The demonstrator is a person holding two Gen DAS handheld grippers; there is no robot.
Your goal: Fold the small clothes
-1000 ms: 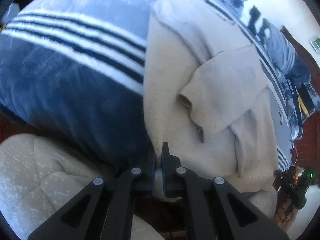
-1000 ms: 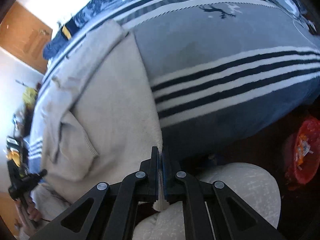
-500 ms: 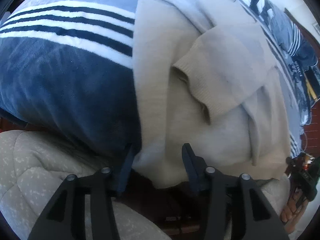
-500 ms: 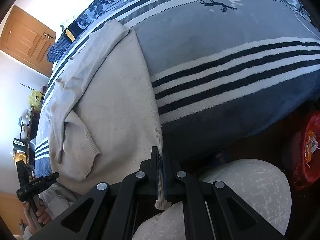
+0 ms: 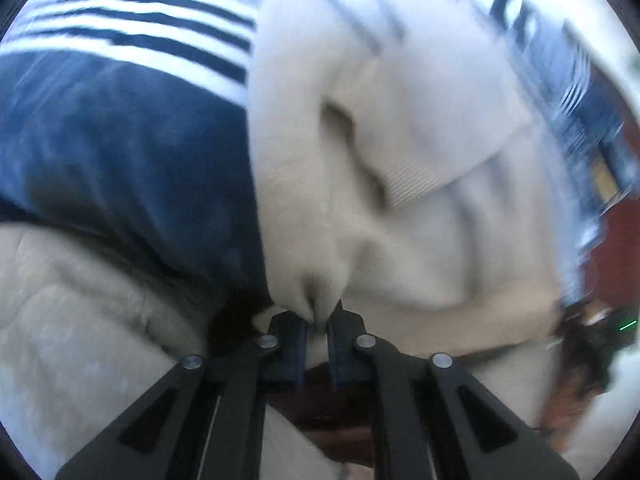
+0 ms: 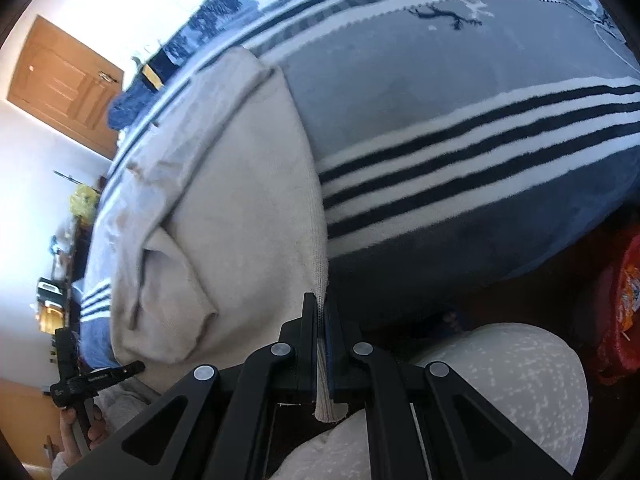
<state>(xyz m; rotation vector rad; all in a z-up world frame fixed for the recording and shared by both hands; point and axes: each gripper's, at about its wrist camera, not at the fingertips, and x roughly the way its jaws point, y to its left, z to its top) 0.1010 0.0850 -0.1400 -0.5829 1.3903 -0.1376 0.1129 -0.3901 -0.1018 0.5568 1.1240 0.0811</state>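
A cream knit sweater [image 5: 400, 160] lies flat on a blue blanket with black and white stripes [image 5: 120, 140], one sleeve folded across its body. My left gripper [image 5: 318, 316] is shut on a pinch of the sweater's near hem corner. In the right wrist view the same sweater [image 6: 240, 220] lies left of centre. My right gripper [image 6: 322, 308] is shut on the other hem corner, with the ribbed edge hanging out behind the jaws. The left gripper [image 6: 138, 367] shows at the far left there.
The blanket [image 6: 460, 100] covers a bed that drops away at the near edge. My light trousered knees [image 6: 500, 380] are just below the grippers. A wooden door [image 6: 68, 84] is at the back left, and a red bag [image 6: 620, 300] sits on the floor at the right.
My left gripper opened half a second ago, then closed again on a bunch of the hem. The right gripper has kept its hold and barely moved.
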